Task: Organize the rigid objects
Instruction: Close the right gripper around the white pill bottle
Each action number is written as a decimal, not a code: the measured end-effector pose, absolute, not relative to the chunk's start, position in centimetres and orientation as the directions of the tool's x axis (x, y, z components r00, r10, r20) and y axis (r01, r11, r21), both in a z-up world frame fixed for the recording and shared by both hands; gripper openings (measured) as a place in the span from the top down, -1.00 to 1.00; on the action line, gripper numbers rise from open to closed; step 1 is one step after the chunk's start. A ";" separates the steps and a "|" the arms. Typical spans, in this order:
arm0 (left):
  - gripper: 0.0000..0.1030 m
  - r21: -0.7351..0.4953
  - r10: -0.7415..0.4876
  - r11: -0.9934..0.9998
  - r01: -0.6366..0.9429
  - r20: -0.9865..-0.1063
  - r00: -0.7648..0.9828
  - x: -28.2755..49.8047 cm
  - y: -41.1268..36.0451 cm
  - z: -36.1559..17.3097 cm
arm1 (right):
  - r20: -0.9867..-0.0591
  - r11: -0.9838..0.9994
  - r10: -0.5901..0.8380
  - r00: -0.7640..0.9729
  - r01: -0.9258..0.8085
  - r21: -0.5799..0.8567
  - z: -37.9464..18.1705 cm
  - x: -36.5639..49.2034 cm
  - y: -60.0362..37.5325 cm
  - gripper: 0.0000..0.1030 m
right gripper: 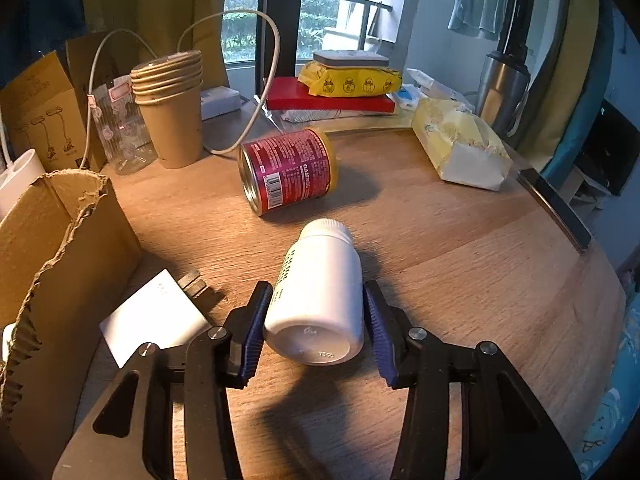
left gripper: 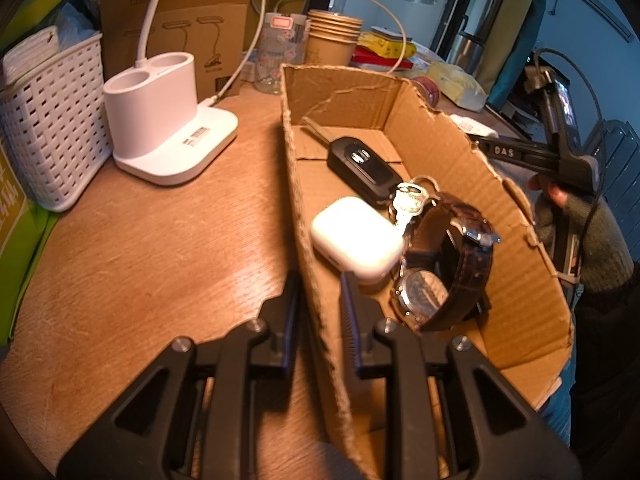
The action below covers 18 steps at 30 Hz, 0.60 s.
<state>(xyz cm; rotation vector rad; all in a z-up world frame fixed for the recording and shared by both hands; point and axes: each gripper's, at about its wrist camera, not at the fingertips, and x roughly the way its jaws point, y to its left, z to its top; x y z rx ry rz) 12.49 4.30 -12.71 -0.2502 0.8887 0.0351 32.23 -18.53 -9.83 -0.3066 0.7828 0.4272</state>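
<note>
My left gripper point(left gripper: 320, 300) is shut on the near side wall of an open cardboard box point(left gripper: 460, 152), one finger outside and one inside. In the box lie a black car key point(left gripper: 364, 168), a white earbud case point(left gripper: 356, 236), a brown-strapped watch point(left gripper: 444, 264) and a small silver key point(left gripper: 408, 200). In the right wrist view a white pill bottle point(right gripper: 320, 280) lies on the wooden table, cap pointing away. My right gripper point(right gripper: 316, 312) is shut on it, with the blue pads against both sides. Beyond it a red can point(right gripper: 288, 168) lies on its side. A white charger point(right gripper: 156, 316) rests beside the box point(right gripper: 60, 248).
A white lamp base point(left gripper: 160, 120) and a white basket point(left gripper: 52, 128) stand left of the box. Stacked paper cups point(right gripper: 172, 112), a white cable point(right gripper: 264, 92), a yellow tissue pack point(right gripper: 460, 144) and a red book under a yellow packet point(right gripper: 332, 100) line the back. A dark phone point(right gripper: 556, 208) lies at the right edge.
</note>
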 end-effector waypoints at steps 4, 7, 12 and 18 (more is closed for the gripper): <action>0.58 -0.201 -0.073 0.970 -0.134 -0.772 0.632 12.5 4.3 -12.7 | -0.723 0.868 0.263 0.639 -0.484 -0.111 -9.2 31.4 -18.8 0.08; 0.58 -0.201 -0.073 0.970 -0.133 -0.772 0.632 12.5 4.3 -12.7 | -0.719 0.863 0.264 0.643 -0.490 -0.122 -8.9 31.0 -18.8 0.09; 0.58 -0.202 -0.073 0.970 -0.134 -0.772 0.632 12.5 4.3 -12.7 | -0.703 0.859 0.279 0.654 -0.497 -0.122 -7.8 30.2 -19.0 0.11; 0.58 -0.201 -0.073 0.970 -0.134 -0.771 0.632 12.5 4.3 -12.7 | -0.677 0.847 0.306 0.669 -0.516 -0.127 -6.2 28.9 -18.7 0.11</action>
